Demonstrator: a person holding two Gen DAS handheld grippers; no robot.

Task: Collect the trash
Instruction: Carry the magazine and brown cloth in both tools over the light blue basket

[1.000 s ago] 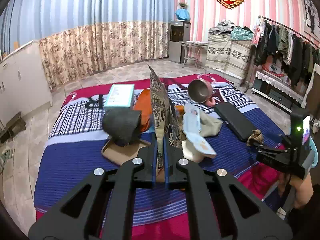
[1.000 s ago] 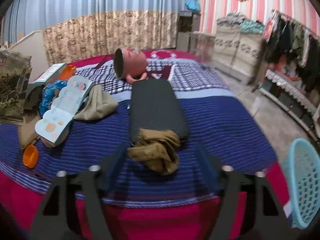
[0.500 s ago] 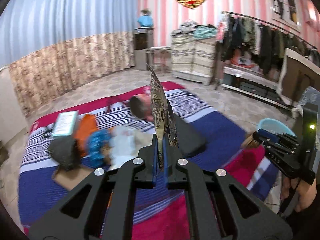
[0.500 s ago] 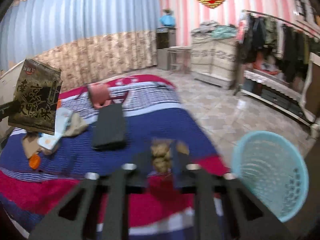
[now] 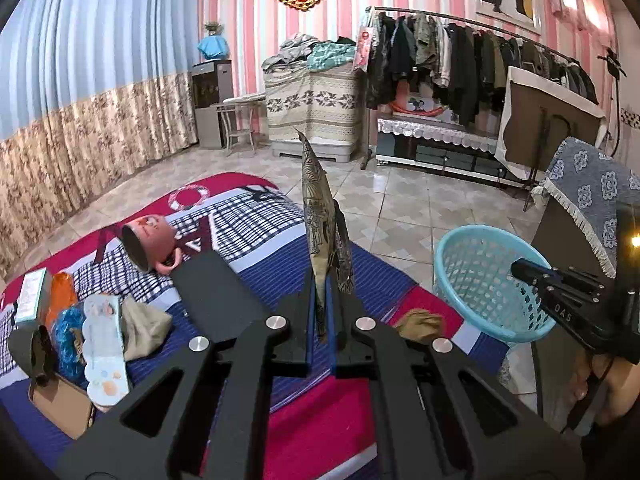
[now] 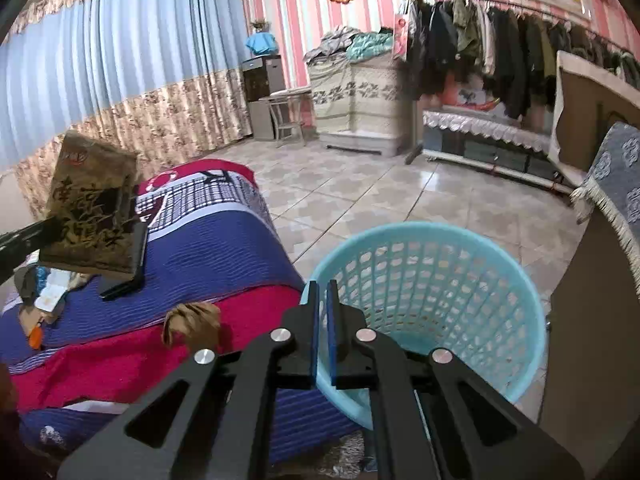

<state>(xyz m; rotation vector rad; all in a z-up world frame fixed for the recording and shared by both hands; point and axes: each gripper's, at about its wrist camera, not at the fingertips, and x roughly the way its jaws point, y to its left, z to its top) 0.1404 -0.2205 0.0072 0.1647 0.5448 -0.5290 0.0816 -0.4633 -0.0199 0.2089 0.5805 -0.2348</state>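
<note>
Left gripper [image 5: 320, 320] pinches upright brown printed snack wrapper [image 5: 322, 236]; pale blue plastic mesh basket [image 6: 432, 292] lies rightward; right gripper [image 6: 322, 320], nearer, shut empty

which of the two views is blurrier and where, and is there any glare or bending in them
Right wrist view: softer, with motion smear on the clothes rack and the gold printed snack bag; a pale sheen on the floor tiles. Left wrist view: sharper; one small bright indicator light flares at the right edge. Both: fisheye bending curves the blue pleated curtain, and the corners go dark.
</note>
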